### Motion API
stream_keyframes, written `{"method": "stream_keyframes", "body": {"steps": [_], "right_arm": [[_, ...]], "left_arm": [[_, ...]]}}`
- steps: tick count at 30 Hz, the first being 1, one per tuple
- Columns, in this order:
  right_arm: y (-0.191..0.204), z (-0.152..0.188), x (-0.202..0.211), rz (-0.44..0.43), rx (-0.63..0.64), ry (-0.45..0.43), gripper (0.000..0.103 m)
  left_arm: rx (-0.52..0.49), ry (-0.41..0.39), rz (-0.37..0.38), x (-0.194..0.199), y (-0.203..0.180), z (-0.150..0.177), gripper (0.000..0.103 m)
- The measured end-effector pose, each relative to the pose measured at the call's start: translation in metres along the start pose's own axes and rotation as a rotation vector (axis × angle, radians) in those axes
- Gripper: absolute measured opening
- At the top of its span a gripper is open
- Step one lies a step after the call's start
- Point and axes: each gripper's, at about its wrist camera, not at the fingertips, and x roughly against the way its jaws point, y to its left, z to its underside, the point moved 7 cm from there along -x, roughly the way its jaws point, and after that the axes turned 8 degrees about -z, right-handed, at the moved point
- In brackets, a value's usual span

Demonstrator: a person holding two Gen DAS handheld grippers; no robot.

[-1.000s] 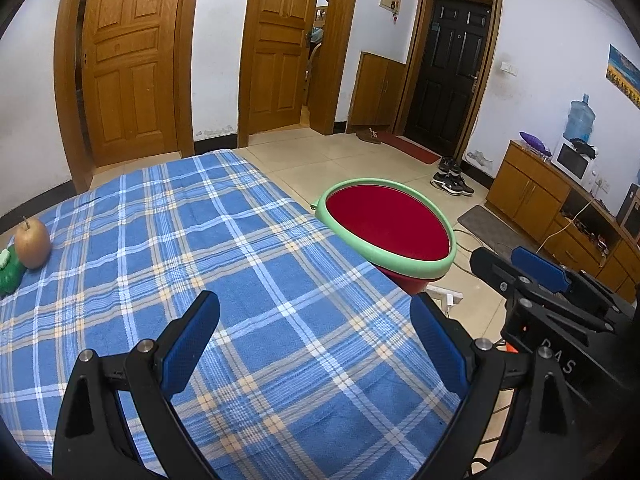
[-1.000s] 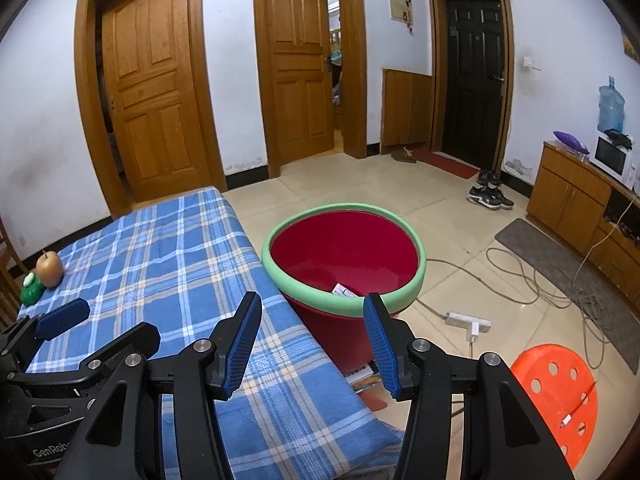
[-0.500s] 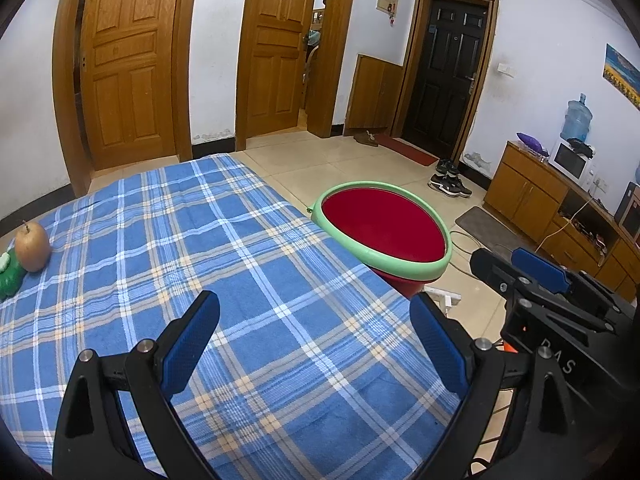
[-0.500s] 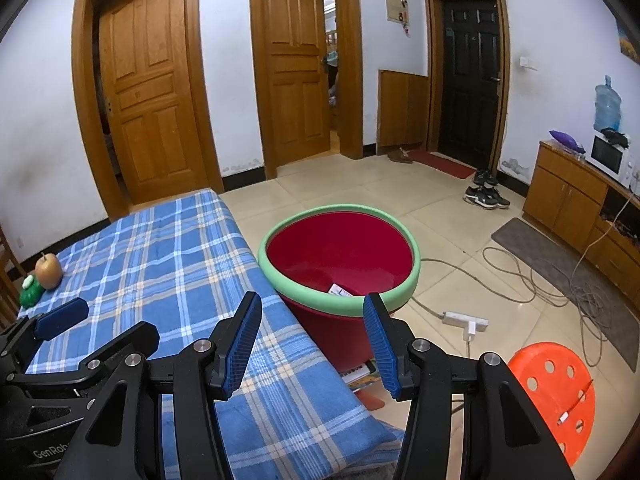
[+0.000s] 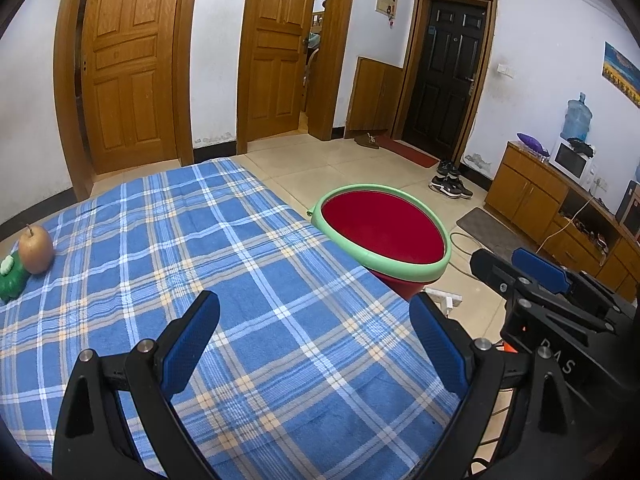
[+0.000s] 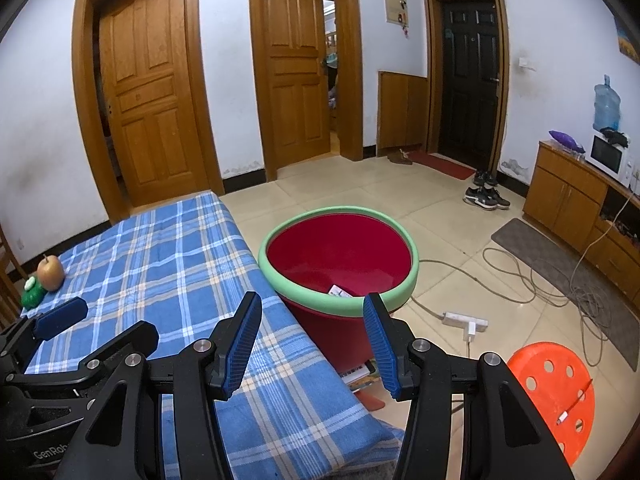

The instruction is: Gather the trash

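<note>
A red bin with a green rim (image 6: pixel 340 256) stands on the floor at the right edge of the blue plaid table (image 6: pixel 168 256); it also shows in the left wrist view (image 5: pixel 384 232). A small white piece of trash (image 6: pixel 339 292) lies inside it. My left gripper (image 5: pixel 314 344) is open and empty above the plaid cloth (image 5: pixel 200 264). My right gripper (image 6: pixel 312 338) is open and empty, near the table edge in front of the bin. The right gripper also shows in the left wrist view (image 5: pixel 536 276).
A brown pear (image 5: pixel 36 250) and a green item (image 5: pixel 10 278) lie at the table's far left. On the floor are an orange stool (image 6: pixel 554 390), a white power strip (image 6: pixel 466 320) with cables, shoes (image 6: pixel 486 196) and a wooden cabinet (image 6: pixel 576 196).
Both grippers have drifted slightly back and up; the bin sits a bit lower in both views. Both stay open and empty.
</note>
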Motion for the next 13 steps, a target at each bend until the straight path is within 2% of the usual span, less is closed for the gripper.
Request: {"method": "stream_keyframes", "body": {"steps": [13], "right_arm": [[-0.0011, -0.0006, 0.0053, -0.004, 0.000, -0.007, 0.054]], "left_arm": [[-0.006, -0.011, -0.004, 0.0055, -0.0009, -0.0016, 0.094]]}}
